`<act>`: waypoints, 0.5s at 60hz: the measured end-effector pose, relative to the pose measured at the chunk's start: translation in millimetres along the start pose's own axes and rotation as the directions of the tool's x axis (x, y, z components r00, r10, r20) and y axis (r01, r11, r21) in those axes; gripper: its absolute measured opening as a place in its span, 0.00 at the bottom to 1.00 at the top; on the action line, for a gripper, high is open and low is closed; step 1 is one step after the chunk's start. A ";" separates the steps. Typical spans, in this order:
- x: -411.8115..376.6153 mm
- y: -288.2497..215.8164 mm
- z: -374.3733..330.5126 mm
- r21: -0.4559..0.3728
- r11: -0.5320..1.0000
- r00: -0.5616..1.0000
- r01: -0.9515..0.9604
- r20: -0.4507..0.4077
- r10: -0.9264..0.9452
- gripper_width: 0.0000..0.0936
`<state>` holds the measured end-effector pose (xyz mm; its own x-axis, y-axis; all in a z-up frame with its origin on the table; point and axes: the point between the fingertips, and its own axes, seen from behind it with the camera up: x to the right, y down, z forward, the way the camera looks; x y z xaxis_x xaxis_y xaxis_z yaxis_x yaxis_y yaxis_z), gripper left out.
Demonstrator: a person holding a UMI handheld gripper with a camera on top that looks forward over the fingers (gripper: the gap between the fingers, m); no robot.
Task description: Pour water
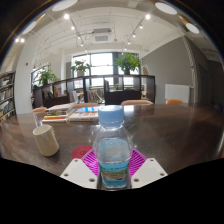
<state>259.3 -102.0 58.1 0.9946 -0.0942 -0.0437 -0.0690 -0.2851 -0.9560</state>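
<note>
A clear plastic water bottle point(113, 148) with a blue cap and a pale label stands upright between my fingers, close to the camera. My gripper point(113, 164) is shut on the bottle: both magenta pads point(89, 158) press against its sides. A beige cup point(45, 139) stands on the brown table point(170, 130), to the left of the bottle and a little beyond the fingers.
Books and papers point(72, 114) lie further back on the table. Chairs point(120, 97) and potted plants point(128, 62) stand beyond it near the windows. A bookshelf point(8, 92) lines the left wall.
</note>
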 end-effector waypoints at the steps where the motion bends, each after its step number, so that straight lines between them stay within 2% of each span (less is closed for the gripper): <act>1: -0.6 -0.6 0.7 0.001 1.000 1.000 0.000 -0.001 0.000 0.35; 10: -4.7 3.1 3.9 0.003 1.000 0.999 0.024 -0.024 -0.024 0.35; 17: -7.7 1.4 8.1 -0.052 0.996 0.996 0.073 -0.045 -0.075 0.35; 30: -44.3 -44.5 22.2 -0.126 0.904 0.910 0.409 -0.025 -0.415 0.36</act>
<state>220.0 -64.0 96.1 0.9313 0.0085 0.3643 0.3345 -0.4165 -0.8454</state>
